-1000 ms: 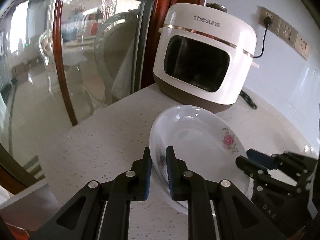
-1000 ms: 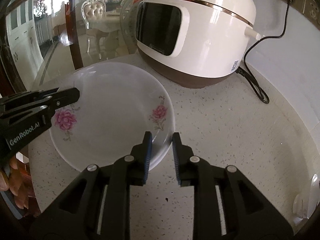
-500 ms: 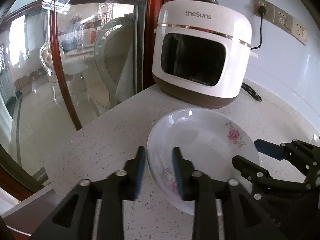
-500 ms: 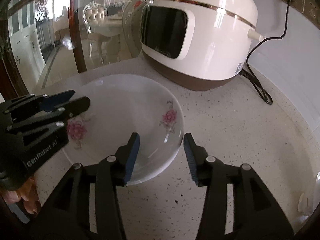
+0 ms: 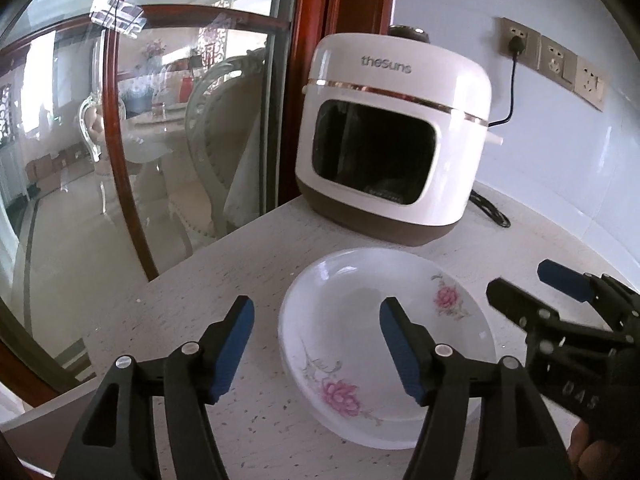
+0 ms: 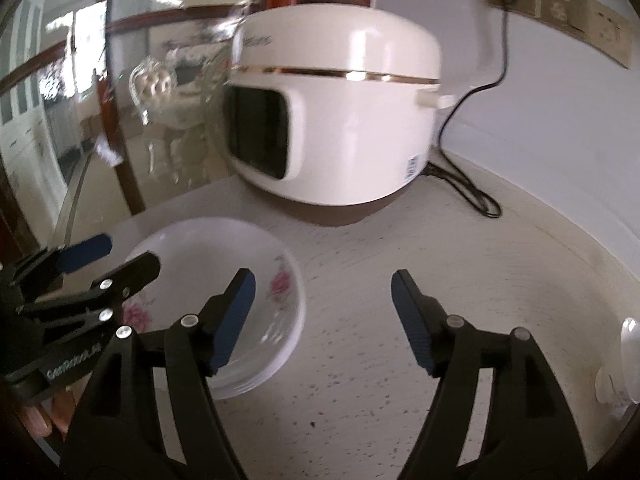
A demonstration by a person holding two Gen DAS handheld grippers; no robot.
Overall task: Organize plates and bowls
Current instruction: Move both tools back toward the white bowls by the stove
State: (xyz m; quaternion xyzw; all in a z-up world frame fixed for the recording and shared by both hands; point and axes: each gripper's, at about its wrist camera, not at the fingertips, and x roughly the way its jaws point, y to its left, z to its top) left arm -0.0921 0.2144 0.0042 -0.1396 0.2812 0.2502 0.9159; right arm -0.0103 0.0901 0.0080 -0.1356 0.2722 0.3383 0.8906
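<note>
Plate (image 5: 384,320), white with pink flowers, lies flat on the speckled surface (image 5: 224,280) just in front of the white cooker (image 5: 392,136), free of both tools. Only the left wrist view shows both flower prints inside it and the left tool (image 5: 316,340) spread wide, one blue pad off the plate's rim at 9 o'clock, the other over its bowl, holding nothing. The same view shows the right tool (image 5: 532,292) at 3 o'clock beside the plate, also parted. The right wrist view, somewhat blurred, adds what the left lacks: the right tool (image 6: 324,316) gaping and empty, its left pad over the plate's (image 6: 224,280) rim, its right pad over bare surface (image 6: 440,260); stacked rims seem to show under the plate's near edge. Open surface runs from 1 to 4 o'clock, past the black cord (image 6: 464,184). Glass panel (image 6: 80,120) borders the surface at 9 to 11 o'clock.
</note>
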